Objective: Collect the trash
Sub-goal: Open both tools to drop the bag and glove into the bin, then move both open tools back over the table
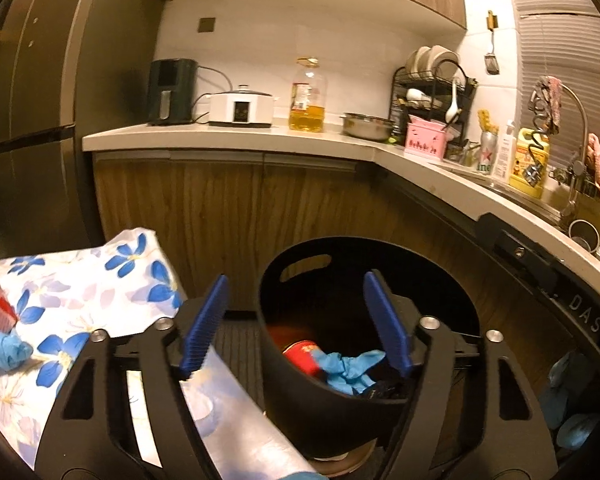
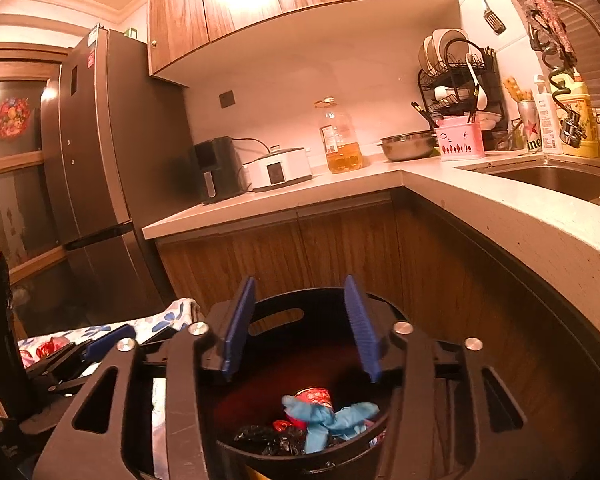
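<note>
Both the left gripper (image 1: pixel 296 320) and right gripper (image 2: pixel 300 328) stand wide open and empty; the crumpled blue disposable glove (image 1: pixel 6 354), left of the left jaws on the floral tablecloth (image 1: pixel 100 280), appears light and limp, best pinched at its bunched middle.

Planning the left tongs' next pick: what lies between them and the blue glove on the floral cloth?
In the left wrist view, only bare floral cloth lies between the open left tongs and the glove.
</note>
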Tool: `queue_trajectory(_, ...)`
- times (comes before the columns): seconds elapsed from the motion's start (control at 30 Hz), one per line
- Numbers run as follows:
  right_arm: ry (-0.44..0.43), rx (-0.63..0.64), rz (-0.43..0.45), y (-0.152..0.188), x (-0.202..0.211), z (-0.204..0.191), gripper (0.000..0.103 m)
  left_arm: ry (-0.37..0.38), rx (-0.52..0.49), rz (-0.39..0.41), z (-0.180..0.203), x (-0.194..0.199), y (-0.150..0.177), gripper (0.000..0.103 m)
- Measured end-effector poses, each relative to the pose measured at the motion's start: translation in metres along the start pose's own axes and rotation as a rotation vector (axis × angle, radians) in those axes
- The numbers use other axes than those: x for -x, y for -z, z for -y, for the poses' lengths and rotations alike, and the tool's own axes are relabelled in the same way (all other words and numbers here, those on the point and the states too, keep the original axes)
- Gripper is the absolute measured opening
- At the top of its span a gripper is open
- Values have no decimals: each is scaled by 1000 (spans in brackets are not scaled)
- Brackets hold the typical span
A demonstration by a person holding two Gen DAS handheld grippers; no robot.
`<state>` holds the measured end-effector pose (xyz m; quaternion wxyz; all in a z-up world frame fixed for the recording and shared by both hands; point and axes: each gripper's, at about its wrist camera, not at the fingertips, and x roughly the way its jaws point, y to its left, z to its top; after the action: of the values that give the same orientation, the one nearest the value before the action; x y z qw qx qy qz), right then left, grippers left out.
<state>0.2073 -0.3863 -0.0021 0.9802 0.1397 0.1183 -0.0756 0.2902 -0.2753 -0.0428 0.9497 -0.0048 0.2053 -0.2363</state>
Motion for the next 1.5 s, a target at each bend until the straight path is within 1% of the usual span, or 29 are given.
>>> queue_trajectory(0.03, 2, -1, -2, 0, 1, 0, 53, -10, 2, 0, -2, 2, 1, 76)
queue_trajectory(0.1, 6, -1, -2, 1, 4, 0, 58, -42, 8, -3, -7, 8, 5, 83)
queue_trajectory(0.17, 10, -4, 1, 2, 8, 0, 65, -72, 18, -10, -14, 14, 9, 86)
queue_trajectory(0.27, 11, -19, 5, 2, 14, -1, 72, -123, 36, -18, -25, 25, 16, 89)
queue_trajectory(0.43, -3, -15, 5, 6, 27, -11, 79, -211, 38, -10, -44, 54, 29, 92)
queue_trajectory(0.53, -10, -3, 7, 8, 34, -20, 82, -269, 59, -11, -59, 72, 36, 95)
queue_trajectory(0.67, -38, -6, -4, 11, 42, -34, 83, -331, 118, -11, -84, 98, 45, 96)
queue_trajectory(0.87, -103, 11, -23, 19, 53, -63, 83, -429, 130, 17, -111, 136, 55, 96)
queue_trajectory(1.03, -174, 46, -56, 28, 54, -99, 83, -498, 146, 32, -132, 164, 62, 96)
queue_trajectory(1.2, -238, 84, -68, 35, 53, -137, 83, -579, 168, 53, -160, 191, 67, 96)
queue_trajectory(1.37, -281, 97, -96, 43, 46, -169, 83, -625, 190, 58, -182, 208, 69, 96)
queue_trajectory(1.5, -304, 115, -111, 48, 40, -194, 83, -646, 208, 69, -198, 220, 69, 96)
